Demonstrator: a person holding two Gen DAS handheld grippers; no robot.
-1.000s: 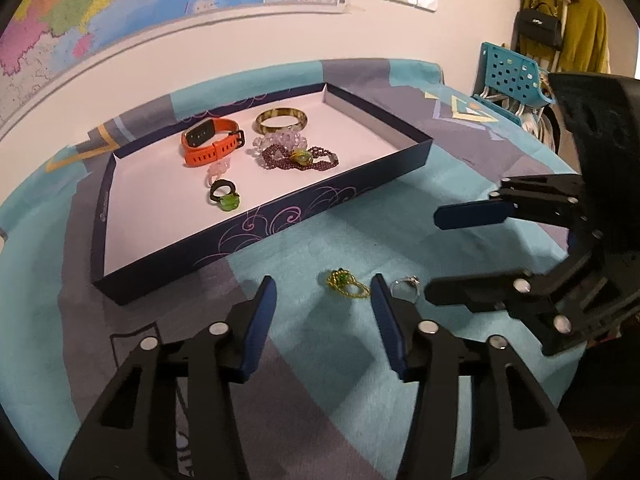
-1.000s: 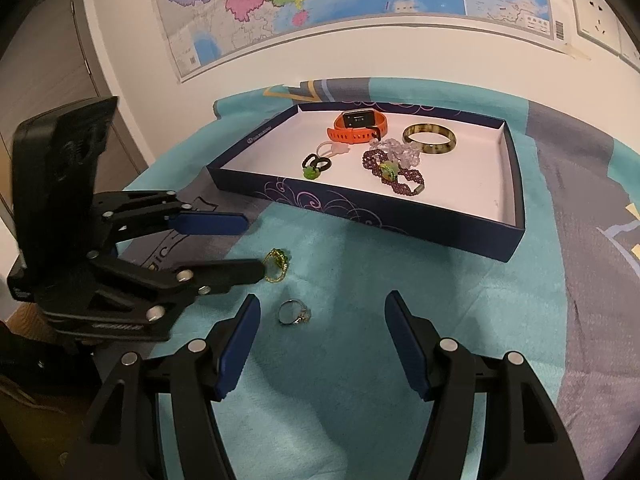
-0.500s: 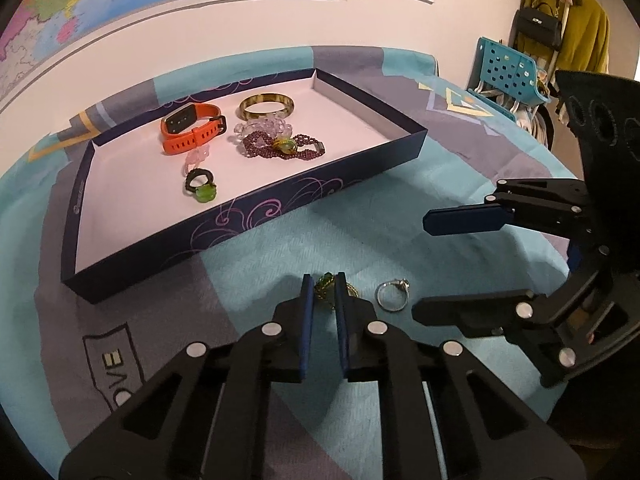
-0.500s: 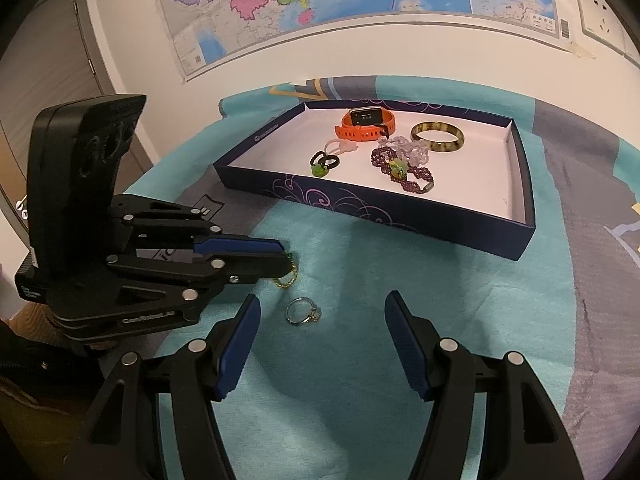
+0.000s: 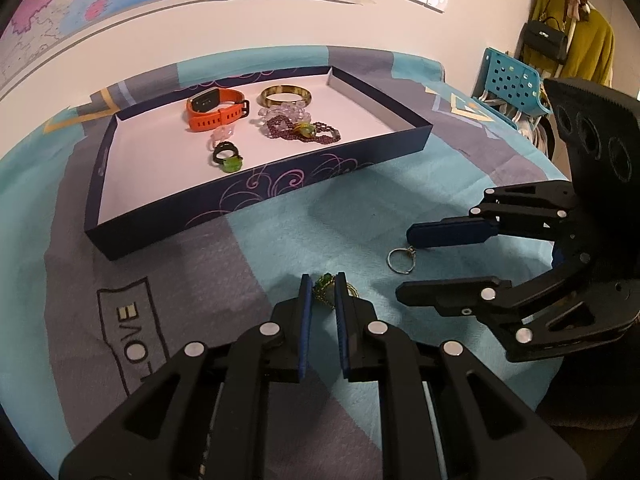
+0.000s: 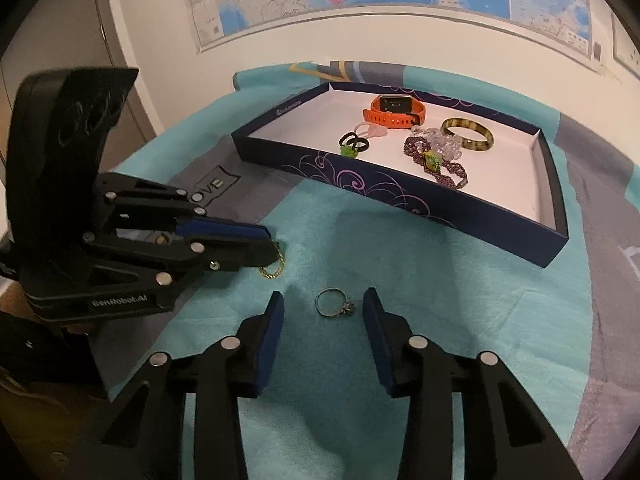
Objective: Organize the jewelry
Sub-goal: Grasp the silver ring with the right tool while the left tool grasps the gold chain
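My left gripper (image 5: 320, 286) is shut on a gold chain with a green stone (image 5: 325, 285), just above the teal cloth; the chain hangs from its tip in the right wrist view (image 6: 274, 266). My right gripper (image 6: 322, 304) is open, its fingers either side of a silver ring (image 6: 334, 307) lying on the cloth; the ring also shows in the left wrist view (image 5: 401, 259). A dark blue tray (image 5: 280, 184) behind holds an orange watch (image 5: 214, 110), a bangle (image 5: 285, 96), bead bracelets (image 5: 300, 130) and a green ring (image 5: 228, 160).
The tray's front wall (image 6: 384, 192) stands between the grippers and the jewelry inside. A blue chair (image 5: 512, 88) and hanging clothes are at the far right. A wall with a map is behind the table.
My left gripper closed on the gold chain and lifted it slightly. My right gripper moved down toward the silver ring, still open.
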